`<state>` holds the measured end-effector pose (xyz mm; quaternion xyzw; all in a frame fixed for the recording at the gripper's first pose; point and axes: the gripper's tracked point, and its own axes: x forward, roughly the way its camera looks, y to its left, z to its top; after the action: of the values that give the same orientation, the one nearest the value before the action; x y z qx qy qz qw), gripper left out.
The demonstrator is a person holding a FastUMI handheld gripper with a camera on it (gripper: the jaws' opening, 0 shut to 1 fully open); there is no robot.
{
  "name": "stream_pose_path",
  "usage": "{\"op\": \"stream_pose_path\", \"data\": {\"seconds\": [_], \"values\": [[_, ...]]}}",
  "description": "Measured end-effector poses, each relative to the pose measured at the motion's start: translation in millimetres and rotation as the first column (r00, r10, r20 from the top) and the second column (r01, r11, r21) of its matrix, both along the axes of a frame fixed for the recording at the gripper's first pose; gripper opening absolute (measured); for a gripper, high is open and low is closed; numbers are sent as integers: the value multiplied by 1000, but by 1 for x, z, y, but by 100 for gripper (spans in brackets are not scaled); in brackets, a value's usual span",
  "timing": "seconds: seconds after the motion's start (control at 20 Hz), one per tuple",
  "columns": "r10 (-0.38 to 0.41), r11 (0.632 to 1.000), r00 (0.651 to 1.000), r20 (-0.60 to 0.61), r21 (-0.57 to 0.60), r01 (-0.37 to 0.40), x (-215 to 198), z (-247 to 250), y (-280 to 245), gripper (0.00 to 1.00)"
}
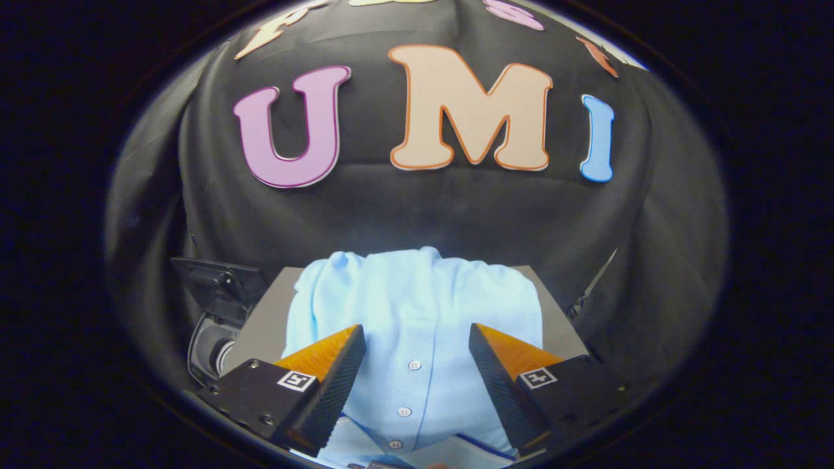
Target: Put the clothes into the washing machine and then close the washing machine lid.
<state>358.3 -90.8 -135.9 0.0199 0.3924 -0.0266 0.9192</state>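
Gripper view: the claw (414,345) is spread wide with nothing in it, hovering over a light blue button-up shirt (417,306) that's heaped on a grey surface (264,322). The shirt sits right between the two fingers and bulges on past them toward 12 o'clock, with the button placket running straight down the gap. Fingers aren't touching the cloth as far as I can tell.

My take on the step: this is the grab, so nothing of the task is done yet. I'd drop straight down and pinch a thick fold near the placket, not a single thin layer, or the fabric will just slide out when it gets lifted. Going for the middle of the heap should also keep sleeves from dragging.

Off at about 8 o'clock from the shirt there's a dark hinged piece, maybe an open lid (218,280), with what looks like a round drum opening (212,348) beneath it, probably the washing machine, though it's half cut off. The surface looks flat and matte. Behind it all hangs a black cloth wall (417,208).
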Motion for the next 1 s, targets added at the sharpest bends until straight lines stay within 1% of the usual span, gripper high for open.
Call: {"op": "stream_pose_path", "data": {"seconds": [0.1, 0.15, 0.2, 0.25, 0.3, 0.35, 0.4, 0.55, 0.65, 0.7, 0.75, 0.8, 0.95, 1.0], "values": [[4, 1000, 998, -60, -5, -4, -4, -19, 3, 98], [8, 1000, 995, -104, 18, -6, -10, -27, 6, 98], [-18, 999, 998, -61, 32, 20, -3, -24, 6, 97], [-30, 999, 997, -70, 37, 33, -1, -24, 7, 96], [-20, 999, 995, -95, 23, 23, -9, -25, 8, 96], [-21, 1000, 997, -68, 14, 22, -3, -24, 6, 98], [-15, 1000, 996, -87, 17, 16, -4, -28, 9, 94], [12, 999, 996, -84, 33, -10, -4, -26, 17, 83], [3, 1000, 997, -83, 30, 0, -4, -25, 19, 59], [5, 1000, 996, -84, 23, -3, -5, -24, 20, 50], [5, 1000, 997, -81, 24, -3, -2, -24, 22, 42], [-16, 1000, 996, -84, 21, 18, -4, -24, 22, 34], [-41, 999, 996, -75, 19, 42, -4, -23, 24, 11], [-53, 998, 996, -70, 32, 55, -4, -22, 25, 7]]}}
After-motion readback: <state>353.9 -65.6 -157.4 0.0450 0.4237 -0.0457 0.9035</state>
